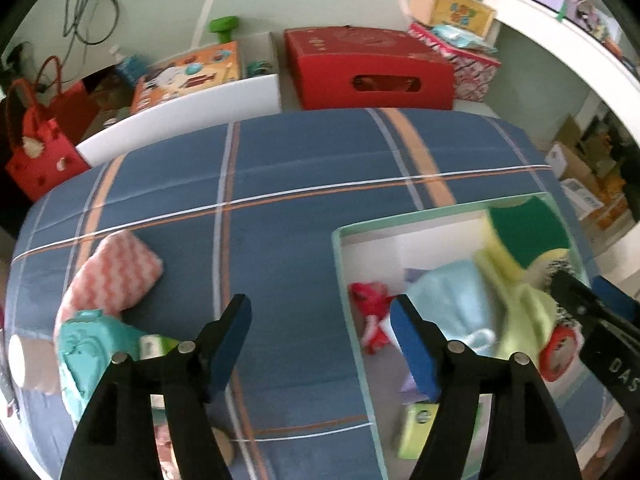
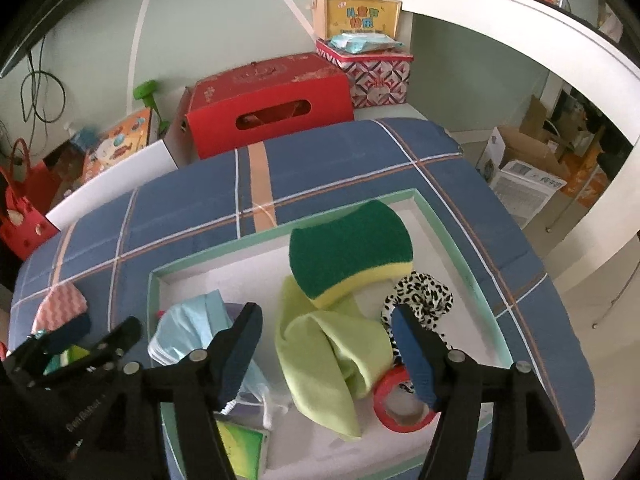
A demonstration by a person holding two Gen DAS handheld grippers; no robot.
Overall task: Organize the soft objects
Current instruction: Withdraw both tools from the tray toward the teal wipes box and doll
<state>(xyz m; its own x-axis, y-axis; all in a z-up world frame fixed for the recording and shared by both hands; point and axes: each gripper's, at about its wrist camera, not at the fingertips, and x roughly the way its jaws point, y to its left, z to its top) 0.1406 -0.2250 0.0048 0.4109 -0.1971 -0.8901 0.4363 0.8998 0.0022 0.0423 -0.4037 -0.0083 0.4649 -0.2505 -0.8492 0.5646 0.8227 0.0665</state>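
Observation:
My left gripper [image 1: 320,312] is open over the blue plaid cushion [image 1: 280,184], nothing between its fingers. To its left lie a pink zigzag cloth [image 1: 116,276] and a teal soft item [image 1: 84,344]. On the right stands a green-rimmed box [image 1: 340,264] holding a green-and-yellow sponge [image 2: 352,248], a lime cloth [image 2: 320,344], a light blue cloth [image 2: 188,328], a leopard-print scrunchie [image 2: 424,292] and a red tape roll [image 2: 400,400]. My right gripper [image 2: 326,320] hangs open above the lime cloth, its pads apart from it.
A red cardboard box [image 2: 268,100], a patterned tin [image 2: 376,68] and a toy case [image 2: 356,12] stand behind the cushion. A white bin [image 1: 184,116] and a red felt bag [image 1: 40,152] sit at the back left. A green packet [image 2: 240,448] lies in the box's near corner.

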